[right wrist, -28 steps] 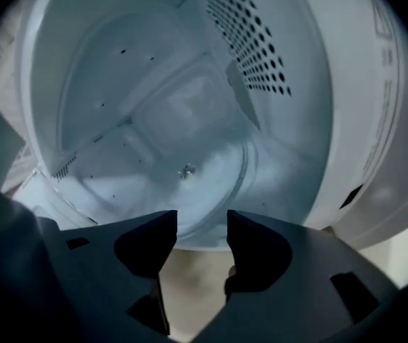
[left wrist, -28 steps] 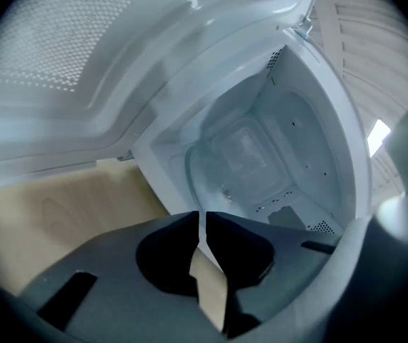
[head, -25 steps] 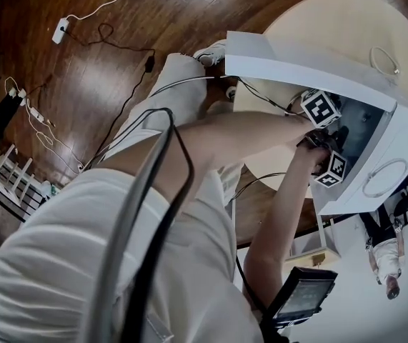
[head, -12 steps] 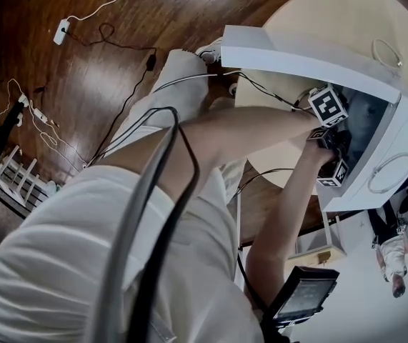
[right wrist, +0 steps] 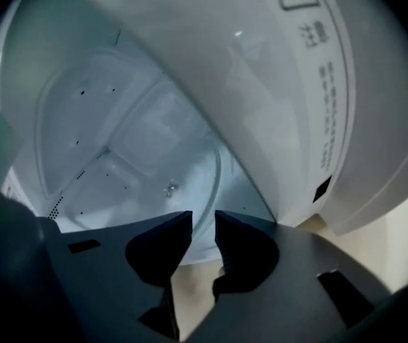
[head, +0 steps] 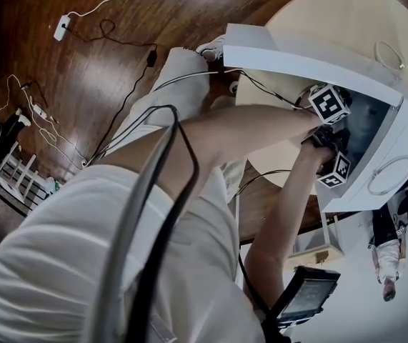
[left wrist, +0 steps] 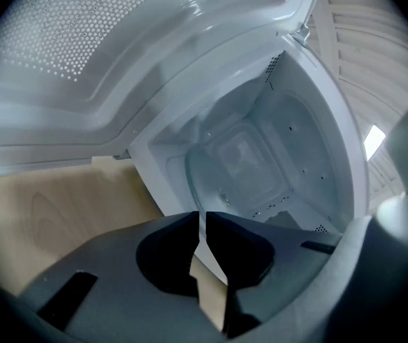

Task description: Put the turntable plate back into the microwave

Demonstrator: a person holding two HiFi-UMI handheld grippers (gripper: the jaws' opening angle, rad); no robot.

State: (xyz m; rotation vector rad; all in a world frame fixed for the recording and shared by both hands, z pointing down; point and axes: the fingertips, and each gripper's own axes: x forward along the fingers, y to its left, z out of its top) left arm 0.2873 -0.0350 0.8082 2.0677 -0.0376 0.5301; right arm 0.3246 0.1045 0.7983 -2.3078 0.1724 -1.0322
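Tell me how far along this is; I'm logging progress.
Done: the plate lies inside the microwave, door open. In hand: nothing; left tongs shut, right tongs have just been opening, nothing between them. Left: probably only withdrawing.

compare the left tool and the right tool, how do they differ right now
The left tool has its jaws shut together; the right tool has a narrow gap, its jaws having just been opening, with nothing between them. In the head view the left tool sits nearer the open door, the right tool farther from it. Both are empty and point into the microwave at the glass plate.
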